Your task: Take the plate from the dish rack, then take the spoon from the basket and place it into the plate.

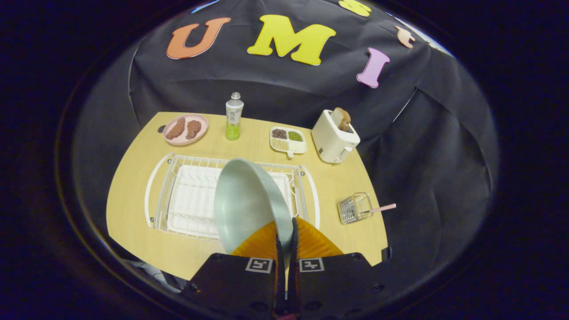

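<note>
On the far left part of the wooden table (133, 186) stands a pink plate (185, 129) with two brown pieces of food on it. Nearer to the camera, a white wire dish rack (178, 195) takes the middle of the table, with a white drip tray inside it.

Behind the rack, a clear bottle (234, 116) with some green liquid stands upright. To the right of it lies a small white divided dish (288, 140) with three kinds of grains or seeds in its compartments.

The task's plate (244, 200), grey-green and round, is held on its edge above the right part of the dish rack, tilted, so its hollow side faces left. The gripper (286, 231) has its two fingers closed tight on the rim of this plate, one finger on each side, and the rim goes down between them.

Further right, near the back corner, a white toaster (333, 138) stands with a slice of bread sticking out from the top.

At the right edge of the table, well apart from the rack, sits a small wire basket (354, 208). The spoon (382, 207) rests in it, and its pink handle points out to the right, over the table edge.
</note>
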`<state>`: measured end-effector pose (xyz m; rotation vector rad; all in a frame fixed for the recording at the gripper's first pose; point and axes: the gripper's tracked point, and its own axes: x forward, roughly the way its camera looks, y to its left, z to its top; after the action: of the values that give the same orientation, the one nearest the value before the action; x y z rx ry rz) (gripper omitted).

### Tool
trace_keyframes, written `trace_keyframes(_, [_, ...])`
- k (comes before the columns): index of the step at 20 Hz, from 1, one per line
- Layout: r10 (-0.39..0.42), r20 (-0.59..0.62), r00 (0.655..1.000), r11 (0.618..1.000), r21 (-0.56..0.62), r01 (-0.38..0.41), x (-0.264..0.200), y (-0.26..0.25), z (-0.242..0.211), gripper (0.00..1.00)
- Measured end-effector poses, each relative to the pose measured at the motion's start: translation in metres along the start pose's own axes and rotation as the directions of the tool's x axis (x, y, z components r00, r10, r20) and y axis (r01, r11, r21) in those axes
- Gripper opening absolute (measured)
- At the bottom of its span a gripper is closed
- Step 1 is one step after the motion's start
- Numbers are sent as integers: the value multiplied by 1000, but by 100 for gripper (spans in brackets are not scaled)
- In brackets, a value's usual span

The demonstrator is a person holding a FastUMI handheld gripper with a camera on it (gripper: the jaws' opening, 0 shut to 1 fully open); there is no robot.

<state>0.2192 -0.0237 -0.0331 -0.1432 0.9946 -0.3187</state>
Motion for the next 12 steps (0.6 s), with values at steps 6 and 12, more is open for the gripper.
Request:
trace_keyframes(6, [187, -63, 980, 981, 65, -183, 25, -21, -105, 8])
trace_keyframes(12, [295, -137, 946, 954, 94, -284, 74, -27, -174, 8])
